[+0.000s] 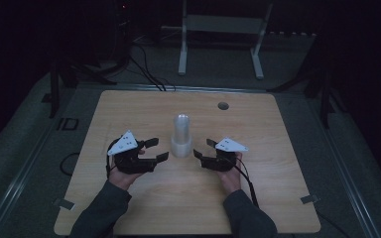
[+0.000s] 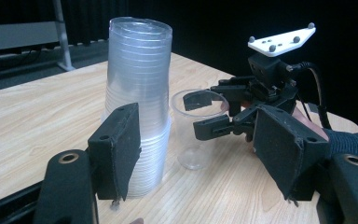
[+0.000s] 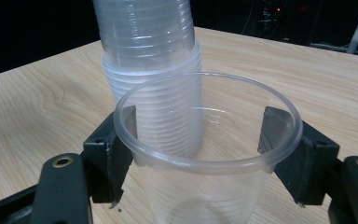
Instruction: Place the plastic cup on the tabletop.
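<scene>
A tall stack of clear plastic cups (image 1: 181, 134) stands upside down at the middle of the wooden table (image 1: 129, 109). The stack (image 2: 137, 93) looms just beyond my left gripper (image 1: 157, 149), whose jaws are open with nothing pressed between them (image 2: 200, 144). To the stack's right a single clear cup (image 2: 193, 140) stands upright on the table. My right gripper (image 1: 202, 148) holds this cup (image 3: 205, 186) just under its rim, one pad on each side (image 3: 200, 140). The stack (image 3: 154, 46) rises right behind it.
A white metal stand (image 1: 221, 29) and cables (image 1: 144, 69) lie on the floor past the table's far edge. A round grommet hole (image 1: 222, 105) sits near the far edge. Bare wood stretches around both hands.
</scene>
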`<state>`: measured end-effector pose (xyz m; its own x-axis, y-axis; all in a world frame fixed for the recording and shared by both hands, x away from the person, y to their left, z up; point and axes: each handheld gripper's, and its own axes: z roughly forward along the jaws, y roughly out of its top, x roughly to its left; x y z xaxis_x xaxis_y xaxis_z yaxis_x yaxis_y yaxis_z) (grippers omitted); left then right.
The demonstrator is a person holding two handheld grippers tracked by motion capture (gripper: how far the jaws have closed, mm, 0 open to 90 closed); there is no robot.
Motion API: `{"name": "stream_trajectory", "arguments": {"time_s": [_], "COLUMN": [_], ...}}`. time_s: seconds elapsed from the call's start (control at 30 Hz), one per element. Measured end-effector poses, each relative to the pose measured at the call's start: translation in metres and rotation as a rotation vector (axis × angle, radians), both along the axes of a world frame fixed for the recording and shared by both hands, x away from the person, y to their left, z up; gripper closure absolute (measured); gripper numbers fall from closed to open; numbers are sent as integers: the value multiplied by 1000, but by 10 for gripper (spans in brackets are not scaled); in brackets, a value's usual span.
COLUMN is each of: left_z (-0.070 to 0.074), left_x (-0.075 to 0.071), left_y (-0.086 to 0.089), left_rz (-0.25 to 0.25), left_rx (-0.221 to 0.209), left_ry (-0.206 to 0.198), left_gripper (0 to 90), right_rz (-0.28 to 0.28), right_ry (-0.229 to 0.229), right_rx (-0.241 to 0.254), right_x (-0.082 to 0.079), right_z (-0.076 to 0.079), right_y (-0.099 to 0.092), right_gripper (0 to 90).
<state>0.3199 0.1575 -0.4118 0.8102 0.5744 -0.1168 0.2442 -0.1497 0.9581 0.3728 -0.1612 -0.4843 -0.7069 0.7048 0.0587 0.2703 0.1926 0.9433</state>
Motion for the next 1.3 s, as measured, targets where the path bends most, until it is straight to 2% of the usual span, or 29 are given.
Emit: {"name": "stream_trajectory", "arguments": {"time_s": [0.5, 1.03, 1.3], "left_z": [0, 0, 1], "left_x": [0, 0, 0], "left_y": [1, 1, 1], "left_rz": [1, 4, 4], "left_rx": [1, -1, 0], "left_ry": [-2, 0, -2], "left_gripper": [321, 321, 321], "right_rz": [11, 14, 26], "right_ry": [13, 50, 54], "right_rx": [-26, -62, -66], "right_x": [-3, -3, -5], "right_z": [-2, -4, -2], "right_y": [1, -1, -3], "right_gripper": [261, 144, 138]}}
